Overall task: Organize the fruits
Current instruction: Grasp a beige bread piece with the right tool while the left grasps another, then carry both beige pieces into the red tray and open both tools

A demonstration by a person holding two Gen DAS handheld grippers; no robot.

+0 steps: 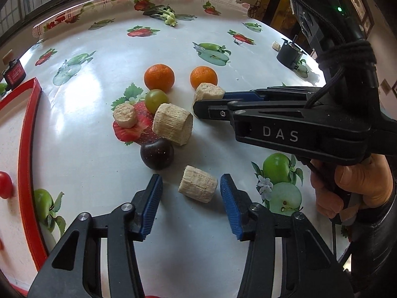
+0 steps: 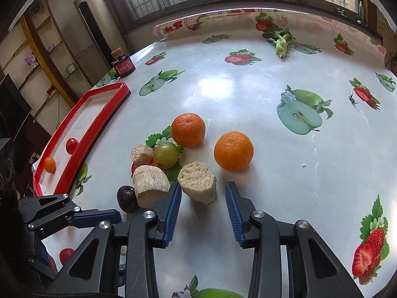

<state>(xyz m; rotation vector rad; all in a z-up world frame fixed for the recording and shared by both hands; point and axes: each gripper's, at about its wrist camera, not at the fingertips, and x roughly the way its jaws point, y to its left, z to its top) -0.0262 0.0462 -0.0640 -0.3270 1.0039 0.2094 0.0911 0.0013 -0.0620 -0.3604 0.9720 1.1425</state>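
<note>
Okay, left wrist view: left gripper (image 1: 191, 186) spread, pads either side of a beige chunk (image 1: 198, 184), not touching it. Dark plum (image 1: 156, 153) just ahead-left, red tray (image 1: 24, 149) far left.

Right wrist view: right gripper (image 2: 202, 193) spread around another beige piece (image 2: 197, 182), gaps both sides. Two oranges (image 2: 233, 151) ahead, green grape (image 2: 165, 155) ahead-left.

Two oranges (image 2: 188, 129), four beige chunks (image 1: 197, 183), one green fruit (image 2: 165, 155), one plum (image 1: 156, 153).
</note>
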